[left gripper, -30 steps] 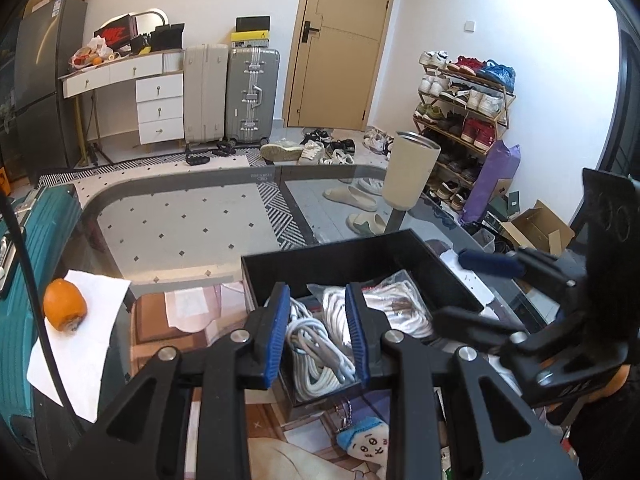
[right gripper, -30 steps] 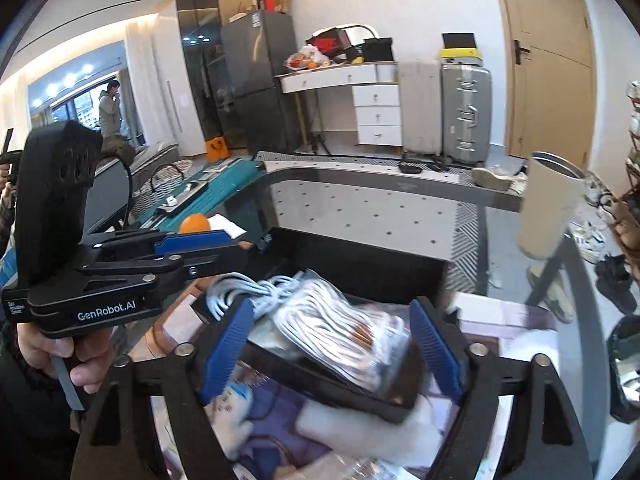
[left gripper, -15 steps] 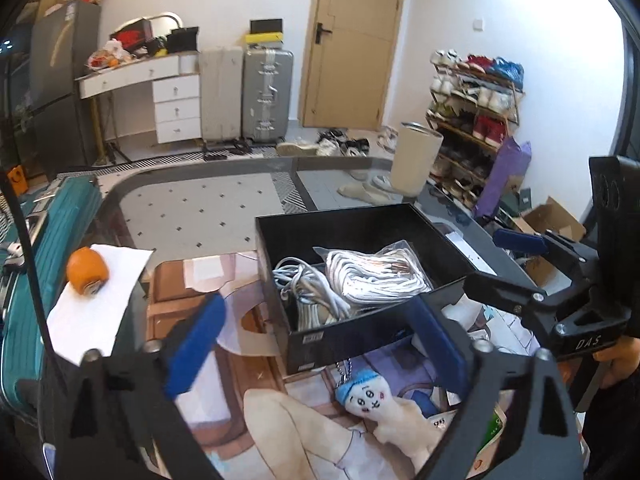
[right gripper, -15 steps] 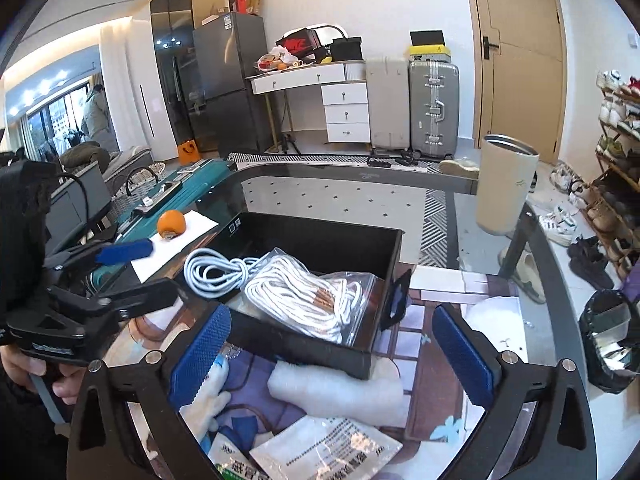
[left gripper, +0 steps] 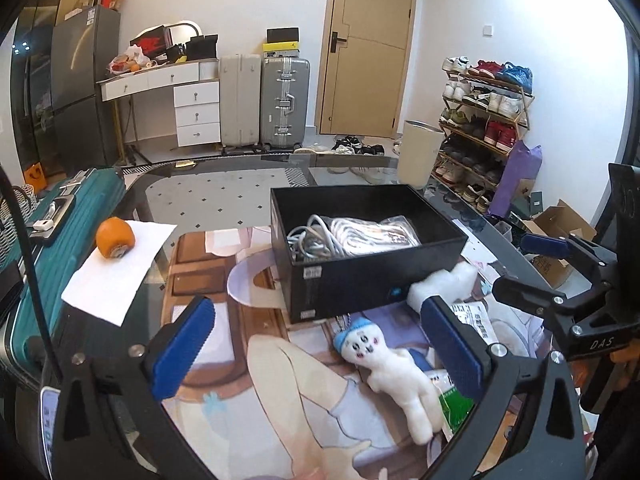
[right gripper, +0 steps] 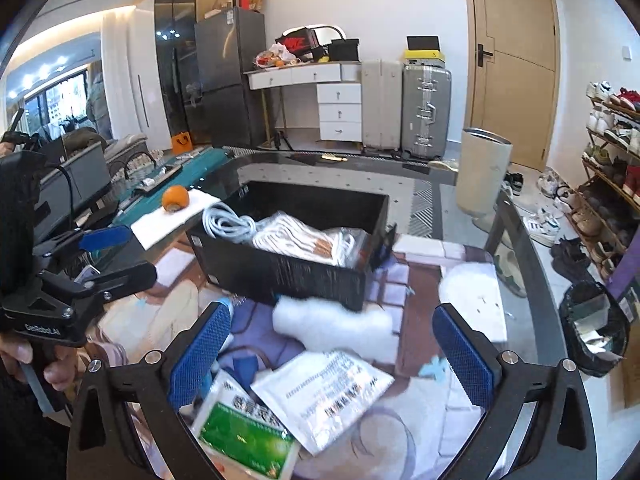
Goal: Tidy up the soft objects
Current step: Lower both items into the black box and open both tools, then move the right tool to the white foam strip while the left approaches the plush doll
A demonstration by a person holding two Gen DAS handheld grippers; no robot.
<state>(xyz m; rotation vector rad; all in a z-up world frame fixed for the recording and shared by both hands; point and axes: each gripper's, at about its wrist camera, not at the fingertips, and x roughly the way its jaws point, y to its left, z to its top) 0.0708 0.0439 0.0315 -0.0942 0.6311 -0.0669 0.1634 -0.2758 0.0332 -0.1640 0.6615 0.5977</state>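
A black box stands on the printed mat, holding a coil of white cable and a bagged white rope. My left gripper is open and back from the box, with a small white doll in a blue cap lying on the mat beneath its jaws. My right gripper is also open. It hovers over a white fluffy piece, a white packet and a green packet. The box sits just beyond them. Neither gripper holds anything.
An orange rests on white paper at the table's left, beside a teal suitcase. A white cloth lies right of the box. Past the glass table edge stand a beige bin, a black rubbish bag and a shoe rack.
Both grippers opened and drew back from the box. The left let go of the cable coil and the right let go of the bagged rope; both now lie in the box.
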